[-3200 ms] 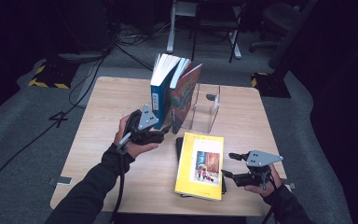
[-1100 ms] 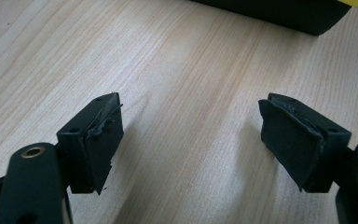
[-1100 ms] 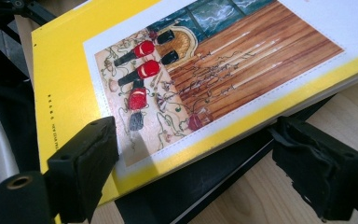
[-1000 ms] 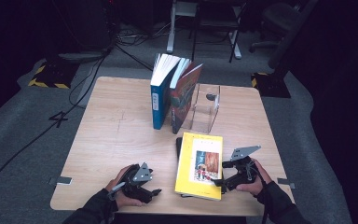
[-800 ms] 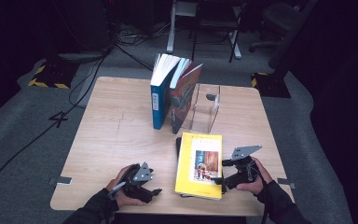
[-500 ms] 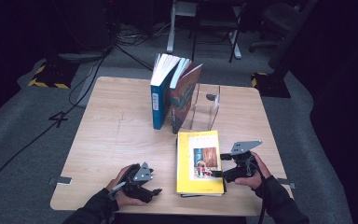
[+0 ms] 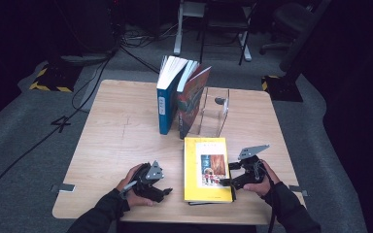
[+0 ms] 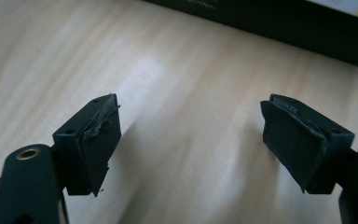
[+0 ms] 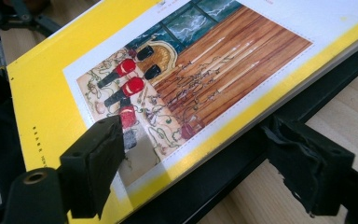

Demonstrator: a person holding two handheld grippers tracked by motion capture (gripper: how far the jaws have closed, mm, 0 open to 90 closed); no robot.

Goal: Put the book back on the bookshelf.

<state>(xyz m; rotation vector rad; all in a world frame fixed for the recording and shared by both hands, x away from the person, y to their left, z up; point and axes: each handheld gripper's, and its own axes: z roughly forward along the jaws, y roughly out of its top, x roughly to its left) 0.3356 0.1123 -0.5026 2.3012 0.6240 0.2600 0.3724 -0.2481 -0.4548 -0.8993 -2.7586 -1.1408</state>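
A yellow book (image 7: 195, 165) with a picture on its cover lies flat on a dark book (image 8: 307, 28) near the table's front edge. My right gripper (image 7: 227, 174) is at the yellow book's right edge. In the right gripper view its jaws (image 9: 193, 140) straddle that edge, one over the yellow cover (image 9: 51, 102), the other beside the dark book; they have just been opening and do not visibly press. My left gripper (image 7: 167, 190) rests on the wood left of the books, pointing at them. Its jaws (image 8: 191, 135) have just widened a little and hold nothing.
A blue book (image 7: 165, 104) and a red-covered book (image 7: 192, 102) stand upright mid-table against a clear plastic stand (image 7: 216, 111). The wooden table (image 7: 107, 126) has bare wood on its left half. Cables, chairs and stands lie on the dark floor behind.
My left hand has come back from the standing books to the front edge. My right gripper has edged left onto the yellow book's right edge.
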